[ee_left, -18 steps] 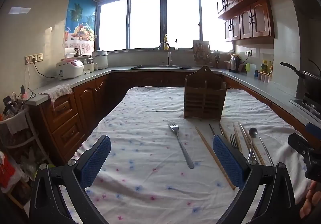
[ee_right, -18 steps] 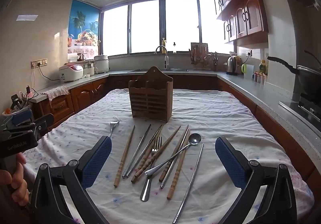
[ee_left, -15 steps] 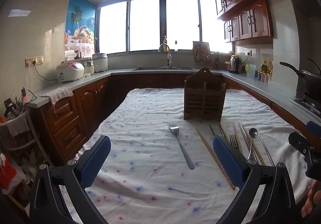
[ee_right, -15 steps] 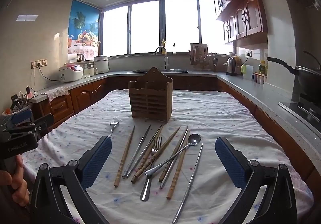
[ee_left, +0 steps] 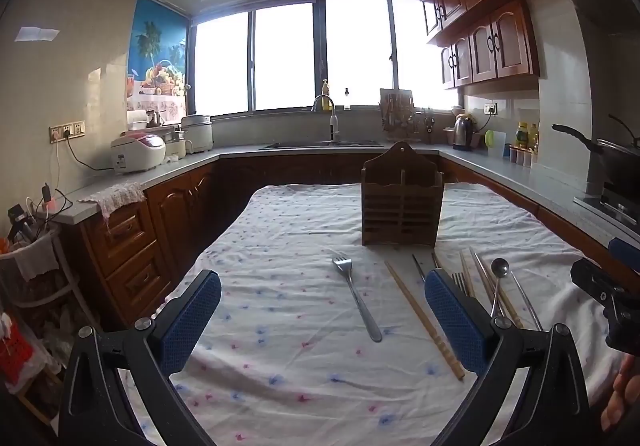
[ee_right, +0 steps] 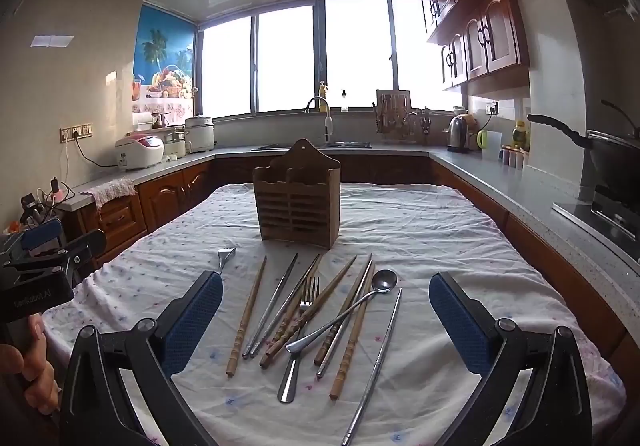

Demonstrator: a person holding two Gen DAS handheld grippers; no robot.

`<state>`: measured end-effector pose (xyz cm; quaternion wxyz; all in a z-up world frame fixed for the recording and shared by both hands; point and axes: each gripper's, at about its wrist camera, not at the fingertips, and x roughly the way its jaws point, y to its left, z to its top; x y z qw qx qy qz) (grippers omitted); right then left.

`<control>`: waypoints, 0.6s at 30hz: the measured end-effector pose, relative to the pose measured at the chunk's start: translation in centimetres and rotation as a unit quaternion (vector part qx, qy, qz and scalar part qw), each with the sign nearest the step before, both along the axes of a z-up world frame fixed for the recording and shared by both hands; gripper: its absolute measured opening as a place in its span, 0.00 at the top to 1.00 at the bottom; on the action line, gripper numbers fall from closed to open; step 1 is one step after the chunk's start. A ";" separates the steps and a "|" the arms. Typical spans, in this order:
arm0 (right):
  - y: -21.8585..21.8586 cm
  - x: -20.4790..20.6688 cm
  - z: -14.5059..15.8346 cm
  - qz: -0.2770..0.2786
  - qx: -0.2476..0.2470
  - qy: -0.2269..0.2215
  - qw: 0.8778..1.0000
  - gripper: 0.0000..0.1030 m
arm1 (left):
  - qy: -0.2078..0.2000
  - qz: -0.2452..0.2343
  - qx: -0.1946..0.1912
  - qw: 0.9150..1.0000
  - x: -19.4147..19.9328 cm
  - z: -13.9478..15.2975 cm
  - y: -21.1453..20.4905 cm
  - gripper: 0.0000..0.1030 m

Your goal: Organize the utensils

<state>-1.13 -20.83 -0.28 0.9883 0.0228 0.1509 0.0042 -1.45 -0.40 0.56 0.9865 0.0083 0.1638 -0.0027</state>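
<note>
- Left gripper point(ee_left: 322, 318) and right gripper point(ee_right: 325, 320): jaws released, grasping nothing.
- Cutlery point(ee_right: 320, 310) lies loose on the desk point(ee_right: 440, 230), at 6 o'clock from the holder point(ee_right: 298, 202).
- One fork point(ee_left: 357, 296) lies apart at 9 o'clock.

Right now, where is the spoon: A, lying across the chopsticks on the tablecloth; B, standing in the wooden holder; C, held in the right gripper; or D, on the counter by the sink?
A: the spoon lies on the tablecloth with its handle crossing the chopsticks, in front of the wooden holder, and the right gripper is open and empty.
</note>
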 end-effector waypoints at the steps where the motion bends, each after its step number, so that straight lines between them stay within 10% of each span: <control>1: -0.1 0.0 0.0 0.000 0.001 0.000 1.000 0.00 | 0.000 0.000 0.001 1.000 0.0 0.0 0.0 0.01; 18: -0.5 0.1 0.1 0.001 0.008 0.002 1.000 0.00 | 0.000 0.000 0.000 1.000 0.4 -0.1 -0.2 0.01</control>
